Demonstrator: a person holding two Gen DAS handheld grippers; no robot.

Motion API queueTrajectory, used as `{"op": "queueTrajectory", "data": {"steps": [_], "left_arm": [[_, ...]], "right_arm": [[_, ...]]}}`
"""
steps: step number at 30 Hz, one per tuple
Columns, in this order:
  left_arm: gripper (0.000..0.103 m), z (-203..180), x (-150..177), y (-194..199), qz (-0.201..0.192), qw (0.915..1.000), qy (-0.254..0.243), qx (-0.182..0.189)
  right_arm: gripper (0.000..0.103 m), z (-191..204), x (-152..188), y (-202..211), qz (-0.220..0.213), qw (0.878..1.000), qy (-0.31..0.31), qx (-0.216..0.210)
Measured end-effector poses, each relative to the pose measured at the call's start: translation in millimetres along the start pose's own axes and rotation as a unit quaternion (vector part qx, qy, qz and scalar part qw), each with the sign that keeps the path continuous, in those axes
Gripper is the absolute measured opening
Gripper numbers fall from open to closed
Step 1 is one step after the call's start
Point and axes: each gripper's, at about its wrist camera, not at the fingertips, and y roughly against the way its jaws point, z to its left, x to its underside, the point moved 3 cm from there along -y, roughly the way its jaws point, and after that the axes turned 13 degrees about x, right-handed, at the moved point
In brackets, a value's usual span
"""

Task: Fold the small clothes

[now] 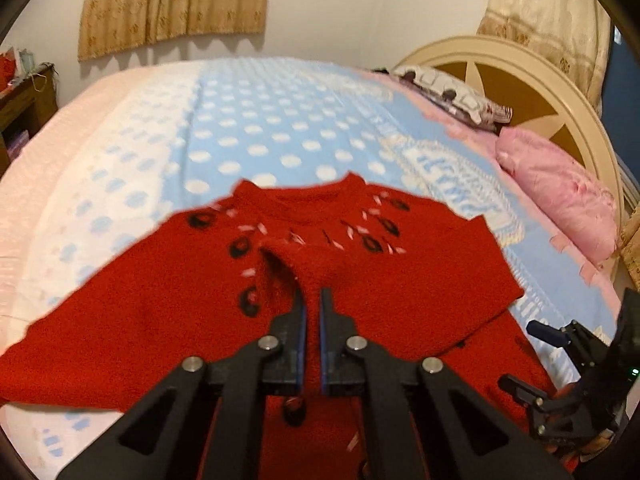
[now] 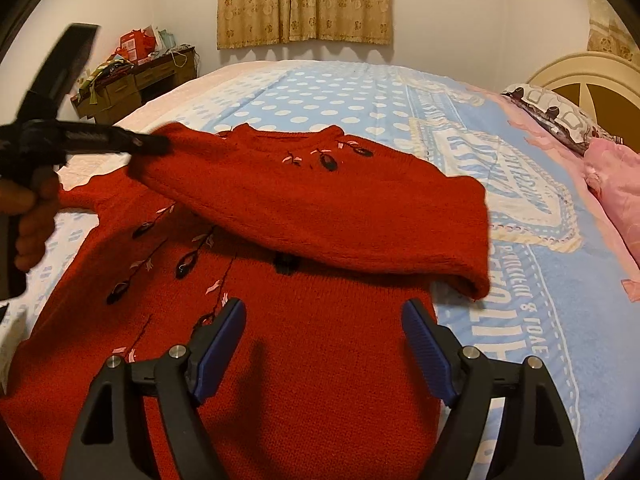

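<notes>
A red knit sweater (image 2: 320,352) with dark and pink embroidery lies on the bed, neck toward the far side. My left gripper (image 1: 313,300) is shut on a sleeve cuff (image 1: 280,268) of the sweater (image 1: 140,320) and holds it lifted over the chest. In the right wrist view the left gripper (image 2: 156,145) holds that sleeve (image 2: 320,216), which drapes across the sweater body. My right gripper (image 2: 324,316) is open and empty, hovering just above the lower body. It also shows in the left wrist view (image 1: 524,356) at the right edge.
The bed has a blue polka-dot sheet (image 2: 328,96) with pink borders. A pink pillow (image 1: 560,188) and a patterned pillow (image 1: 452,92) lie by the cream headboard (image 1: 532,80). A cluttered wooden desk (image 2: 132,76) stands at the far left. Curtains (image 2: 304,0) hang behind.
</notes>
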Motion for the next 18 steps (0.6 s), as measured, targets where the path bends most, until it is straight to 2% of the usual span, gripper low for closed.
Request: {"op": "queueTrajectory", "data": {"steps": [6,10,14,18], "left_arm": [[0.005,23.5,-1.5,34.2,-0.035,0.9991,0.008,-0.024],[0.005,40.3,9.3,39.7,-0.036,0.9986,0.027,-0.029],[0.005,59.9,25.6,35.5,-0.027,0.9975,0.052,-0.039],[0.005,75.8,42.7,27.7,-0.018,0.9964,0.073,-0.039]], "right_arm": [[0.082,1.9,-0.1,0.3,0.002,1.000,0.005,0.004],[0.082,2.2,-1.0,3.5,-0.003,1.000,0.007,0.004],[0.082,-5.5,-1.0,6.8,-0.004,0.999,-0.013,-0.034],[0.082,-26.4,2.0,4.6,0.009,0.996,-0.069,-0.063]]}}
